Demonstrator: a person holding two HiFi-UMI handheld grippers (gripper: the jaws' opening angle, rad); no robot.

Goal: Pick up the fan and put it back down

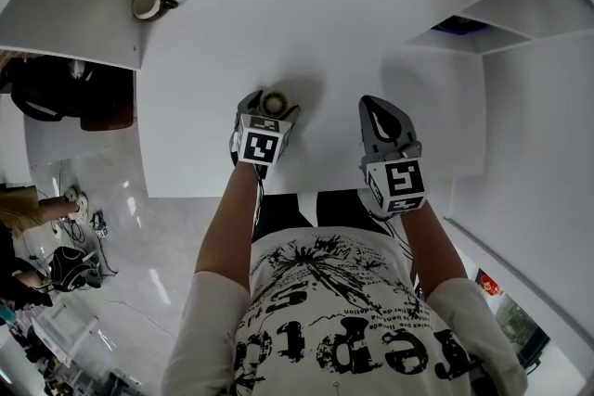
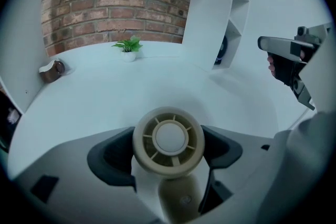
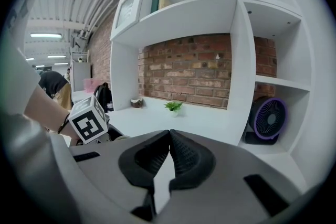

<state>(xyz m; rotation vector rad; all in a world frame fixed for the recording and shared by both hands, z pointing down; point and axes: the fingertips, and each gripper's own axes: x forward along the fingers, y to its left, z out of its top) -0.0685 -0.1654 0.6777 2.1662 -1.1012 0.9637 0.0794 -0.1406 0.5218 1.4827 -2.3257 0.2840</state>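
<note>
Left gripper [image 2: 168, 150] pinches the small beige round plastic fan [image 2: 168, 139] by its curved head, so it could twist loose; right gripper [image 3: 169, 157] clenched on nothing

Head view: we look steeply down from the person's head onto the white bench [image 1: 213, 32]. Its near edge crosses mid-frame, and the left gripper [image 1: 272, 107] and right gripper [image 1: 380, 114] sit just past it.
Left gripper view: we ride low over the bench, facing its far edge and the brick wall [image 2: 105, 2]. The fan [image 2: 168, 140], clasped between the jaws, is close to the lens.
Right gripper view: we look out level past jaws pressed together, toward the shelf unit [image 3: 236, 13] and the same wall.
Shared ground: all three views catch the potted plant [image 3: 173, 107] at the bench's far edge. Each gripper view shows the other gripper at its side.
</note>
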